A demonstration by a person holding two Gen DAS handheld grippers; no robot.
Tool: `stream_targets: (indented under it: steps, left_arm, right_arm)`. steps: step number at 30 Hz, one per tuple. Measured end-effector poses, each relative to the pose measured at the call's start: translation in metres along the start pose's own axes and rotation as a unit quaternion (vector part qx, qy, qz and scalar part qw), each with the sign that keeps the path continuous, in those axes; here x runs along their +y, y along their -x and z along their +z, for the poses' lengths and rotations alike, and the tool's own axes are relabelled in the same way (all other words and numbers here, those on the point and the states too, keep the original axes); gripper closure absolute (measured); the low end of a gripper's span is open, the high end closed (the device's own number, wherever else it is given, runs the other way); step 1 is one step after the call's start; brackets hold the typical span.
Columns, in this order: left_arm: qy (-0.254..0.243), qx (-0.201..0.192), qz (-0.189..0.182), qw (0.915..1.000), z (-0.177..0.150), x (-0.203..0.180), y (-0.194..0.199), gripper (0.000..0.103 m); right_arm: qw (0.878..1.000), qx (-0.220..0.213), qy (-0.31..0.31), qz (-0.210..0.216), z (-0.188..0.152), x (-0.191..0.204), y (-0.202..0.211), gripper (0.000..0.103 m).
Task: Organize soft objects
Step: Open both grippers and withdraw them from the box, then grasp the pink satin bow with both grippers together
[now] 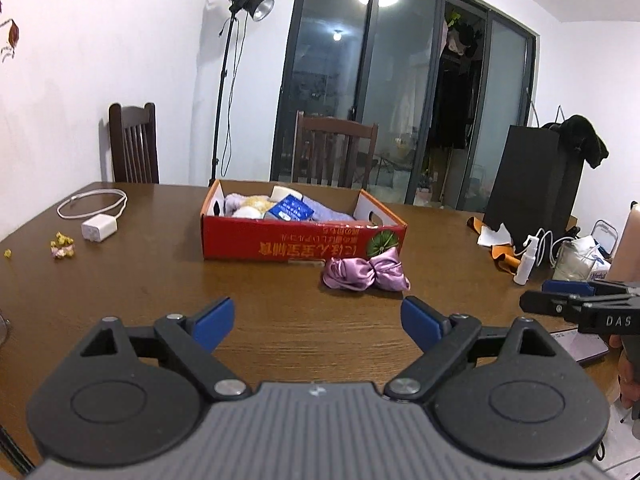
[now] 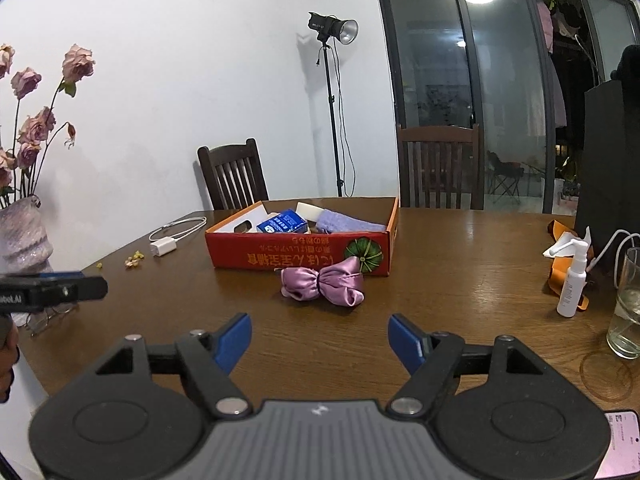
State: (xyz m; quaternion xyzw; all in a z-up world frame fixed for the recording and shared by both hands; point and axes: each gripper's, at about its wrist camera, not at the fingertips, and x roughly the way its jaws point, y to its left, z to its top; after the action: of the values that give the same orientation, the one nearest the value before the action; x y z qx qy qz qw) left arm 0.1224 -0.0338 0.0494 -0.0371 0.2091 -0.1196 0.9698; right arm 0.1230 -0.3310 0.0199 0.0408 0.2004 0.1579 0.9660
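Note:
A purple satin bow-shaped soft item (image 1: 365,274) lies on the brown table just in front of a red cardboard box (image 1: 280,244). It also shows in the right wrist view (image 2: 322,283), before the box (image 2: 280,254). The box holds a lavender towel (image 1: 320,211), a plush toy (image 1: 252,204), a blue packet (image 1: 289,209) and a white block (image 1: 285,192). My left gripper (image 1: 318,322) is open and empty, short of the bow. My right gripper (image 2: 320,338) is open and empty, also short of the bow, and shows from the side at the left wrist view's right edge (image 1: 536,298).
A white charger with cable (image 1: 98,229) and small dried flower bits (image 1: 63,248) lie at left. A spray bottle (image 2: 572,280), glass (image 2: 626,300), orange cloth (image 2: 558,268) and black box (image 1: 536,184) stand at right. A vase of roses (image 2: 22,232) is at far left. Chairs stand behind the table.

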Motion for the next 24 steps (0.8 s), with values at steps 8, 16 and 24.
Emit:
stream_targets:
  steps: [8,16,24]
  left_arm:
    - [0.02,0.034,-0.011,0.9992,0.009,0.01,-0.049,0.011]
    - [0.032,0.071,-0.061,0.9951,0.043,0.013,-0.151,0.012]
    - [0.045,0.122,-0.103,0.9862,0.047,0.014,-0.244,0.029]
  right_arm:
    - [1.0,0.025,-0.004,0.008,0.015,-0.007,-0.044,0.028]
    - [0.999,0.047,-0.018,0.018,0.053,-0.024,-0.111,0.029]
    - [0.994,0.088,-0.065,0.024,0.067,-0.049,-0.2,0.037]
